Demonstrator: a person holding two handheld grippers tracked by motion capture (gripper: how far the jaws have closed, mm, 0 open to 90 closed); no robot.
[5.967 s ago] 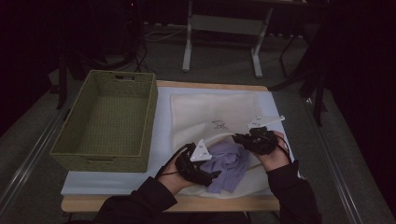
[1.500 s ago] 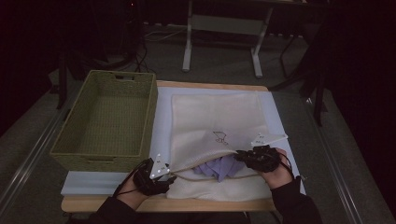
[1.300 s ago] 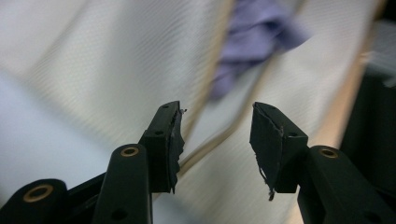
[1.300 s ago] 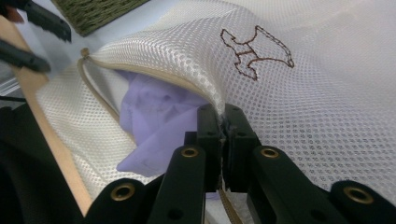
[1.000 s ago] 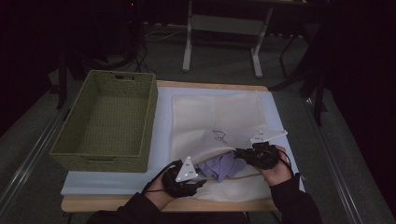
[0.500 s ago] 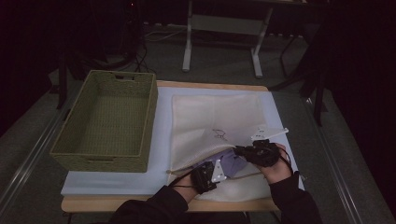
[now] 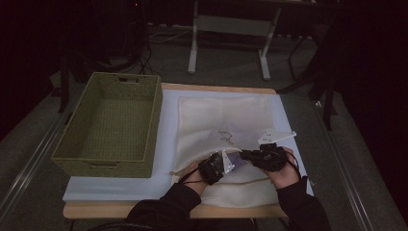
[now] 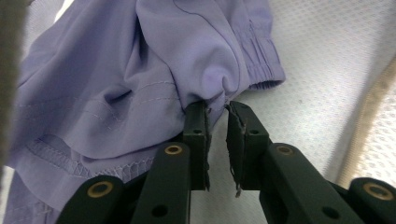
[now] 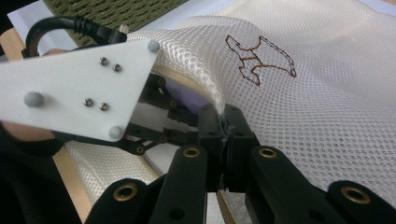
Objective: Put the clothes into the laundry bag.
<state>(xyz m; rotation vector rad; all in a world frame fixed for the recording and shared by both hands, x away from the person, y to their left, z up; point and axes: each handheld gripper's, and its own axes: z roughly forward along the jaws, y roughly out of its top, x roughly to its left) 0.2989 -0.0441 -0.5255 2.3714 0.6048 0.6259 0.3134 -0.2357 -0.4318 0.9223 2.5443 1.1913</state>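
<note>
While room dark, right tool [image 9: 224, 122] clamps mesh bag [image 7: 226, 115]; left tool [image 8: 217, 109] released, table [image 7: 166, 210].

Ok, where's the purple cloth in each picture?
High view: purple cloth near the bottom middle, in the mouth of the white mesh bag.
Left gripper view: upper left, lying on the mesh.
Right gripper view: small sliver left of centre, under the lifted mesh edge.
Shared landmark: the white mesh bag.
</note>
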